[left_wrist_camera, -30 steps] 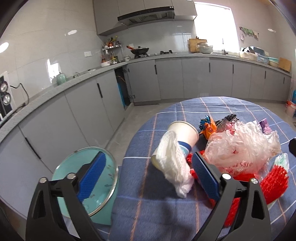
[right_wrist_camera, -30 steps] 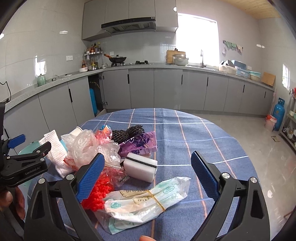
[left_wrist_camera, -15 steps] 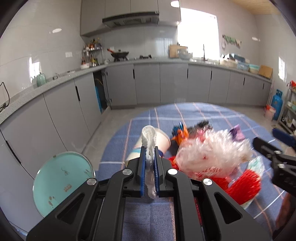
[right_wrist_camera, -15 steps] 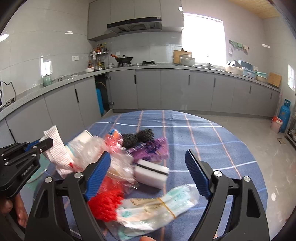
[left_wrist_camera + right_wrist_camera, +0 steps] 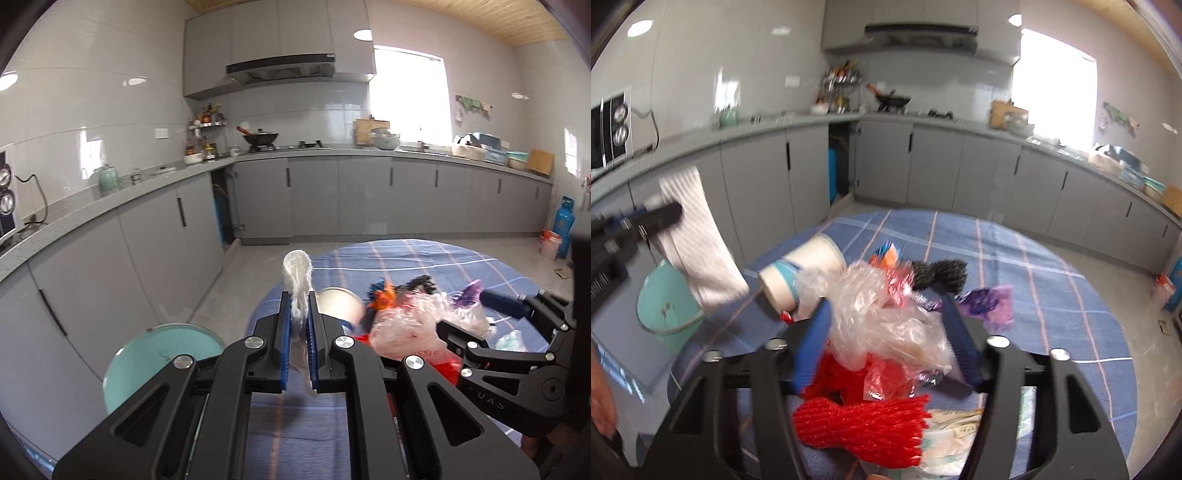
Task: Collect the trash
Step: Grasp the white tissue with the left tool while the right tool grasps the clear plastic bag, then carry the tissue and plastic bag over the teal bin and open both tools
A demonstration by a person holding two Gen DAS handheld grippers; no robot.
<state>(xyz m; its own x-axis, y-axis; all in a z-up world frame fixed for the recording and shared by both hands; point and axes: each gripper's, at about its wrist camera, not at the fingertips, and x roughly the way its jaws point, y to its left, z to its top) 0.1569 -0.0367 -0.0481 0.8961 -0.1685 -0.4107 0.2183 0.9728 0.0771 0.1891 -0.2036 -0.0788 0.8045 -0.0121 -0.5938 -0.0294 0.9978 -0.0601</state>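
Black plastic linkage arms, silver round screws at pivots, ribbed blue pads [image 5: 285,339] inside each finger; bare skin [image 5: 602,402] beside left gripper [image 5: 298,341].

A paper cup [image 5: 803,267] lies on the table [image 5: 1052,295] ahead-left of the right hand-held gripper [image 5: 890,339]; a plastic bag [image 5: 886,314] sits between its fingers, a mesh sleeve [image 5: 864,428] below, a bucket [image 5: 665,310] far left.

Blue-padded right gripper [image 5: 886,332] straddles a crumpled clear plastic bag [image 5: 882,317] near the round blue-checked tabletop's [image 5: 1052,295] front edge, jaws parted.
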